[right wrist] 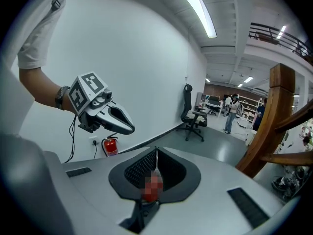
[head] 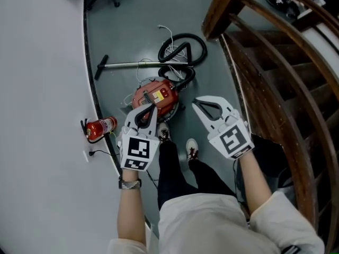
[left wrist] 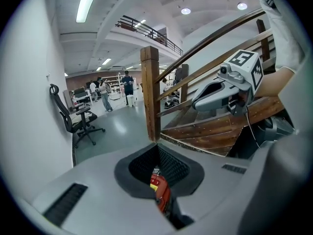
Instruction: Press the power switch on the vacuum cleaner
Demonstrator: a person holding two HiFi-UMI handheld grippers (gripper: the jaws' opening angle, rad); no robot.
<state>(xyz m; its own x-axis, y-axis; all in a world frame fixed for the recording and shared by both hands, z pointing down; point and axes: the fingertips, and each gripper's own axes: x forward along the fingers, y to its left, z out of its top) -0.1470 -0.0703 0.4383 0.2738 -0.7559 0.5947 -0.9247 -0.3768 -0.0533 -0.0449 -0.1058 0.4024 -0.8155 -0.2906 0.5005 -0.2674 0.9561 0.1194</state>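
On the grey floor (head: 132, 36), between the curved white wall (head: 42, 62) and the wooden stairs (head: 265, 89), lies the red vacuum cleaner (head: 159, 95). The left tool (head: 150, 108) is over its near edge in the head view, jaws closed and empty. The right tool (head: 197, 103), jaws also together and holding nothing, is just to the right of the cleaner, apart from it.

Closed claw (left wrist: 157, 148), vacuum cleaner (left wrist: 161, 192) beyond

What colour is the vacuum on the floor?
The vacuum is red, with a black hose. The head view shows it best.
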